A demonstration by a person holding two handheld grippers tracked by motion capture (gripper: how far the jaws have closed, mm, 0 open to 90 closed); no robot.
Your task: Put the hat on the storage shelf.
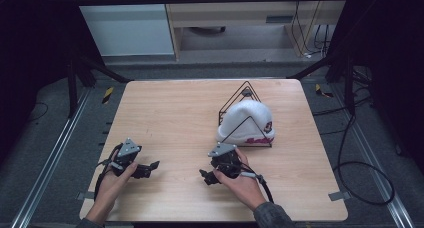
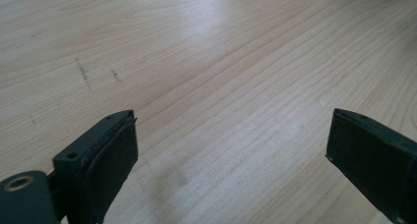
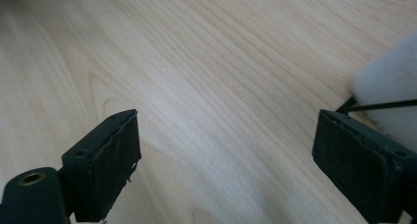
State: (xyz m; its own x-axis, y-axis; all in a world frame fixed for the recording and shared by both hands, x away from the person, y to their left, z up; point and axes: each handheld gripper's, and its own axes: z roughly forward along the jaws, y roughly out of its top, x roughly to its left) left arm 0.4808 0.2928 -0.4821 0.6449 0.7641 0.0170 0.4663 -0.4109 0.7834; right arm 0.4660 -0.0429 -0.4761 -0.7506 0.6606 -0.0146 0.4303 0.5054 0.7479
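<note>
White knit hat (image 1: 247, 120) sits draped over the wire stand (image 1: 245, 95) toward the table's (image 1: 170, 113) right edge, both tongs gaping empty; right tongs (image 1: 209, 178) should approach its brim low.

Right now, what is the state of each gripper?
Left gripper: open, holding nothing.
Right gripper: open, holding nothing, beside the white hat.

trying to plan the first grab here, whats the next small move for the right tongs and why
Probably ease the right tongs forward and to the right toward the white hat, which sits on the black wire stand. Their jaws are wide apart with nothing between them, low over the wooden table, and the hat's fuzzy edge shows just beyond one jaw in the right gripper view, so it is the nearest thing to grasp.
</note>
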